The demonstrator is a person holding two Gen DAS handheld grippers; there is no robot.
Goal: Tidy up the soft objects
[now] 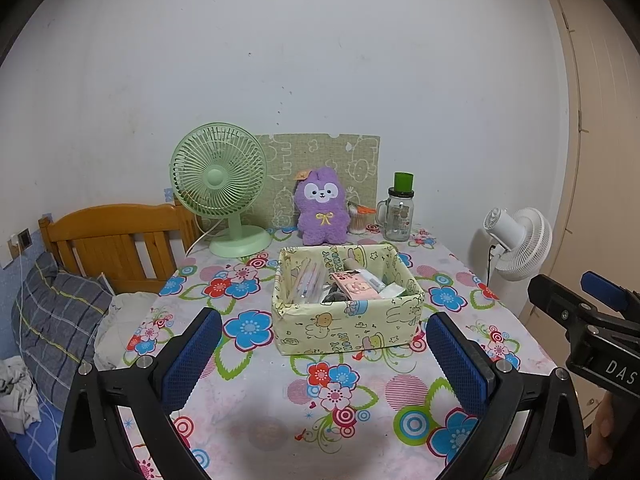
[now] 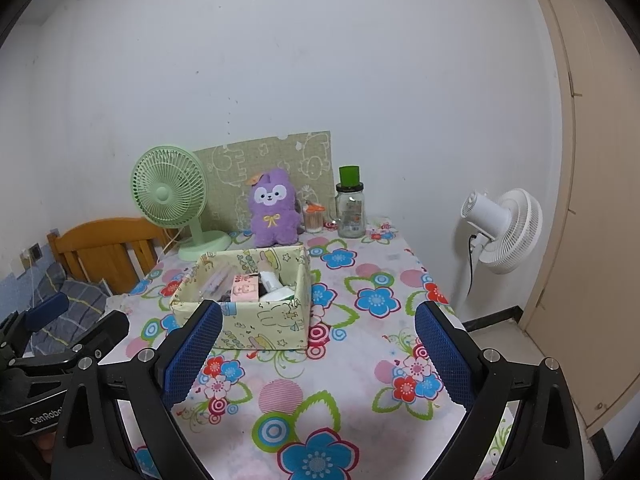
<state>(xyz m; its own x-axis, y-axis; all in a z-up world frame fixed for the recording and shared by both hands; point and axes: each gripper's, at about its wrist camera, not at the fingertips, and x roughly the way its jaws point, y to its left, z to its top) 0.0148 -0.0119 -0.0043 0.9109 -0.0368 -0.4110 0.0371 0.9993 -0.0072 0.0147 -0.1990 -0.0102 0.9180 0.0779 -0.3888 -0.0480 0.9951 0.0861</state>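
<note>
Currently one table with a floral tablecloth lies under both grippers. One white standing fan stands off its right edge. One yellow cartoon-print box of small items sits just ahead of the left gripper, whose jaws are spread wide and empty. One green desk fan stands beyond it at left. One purple plush toy sits upright directly behind the box, well ahead of both grippers. One glass jar stands right of it. The right gripper is likewise wide and empty.
</note>
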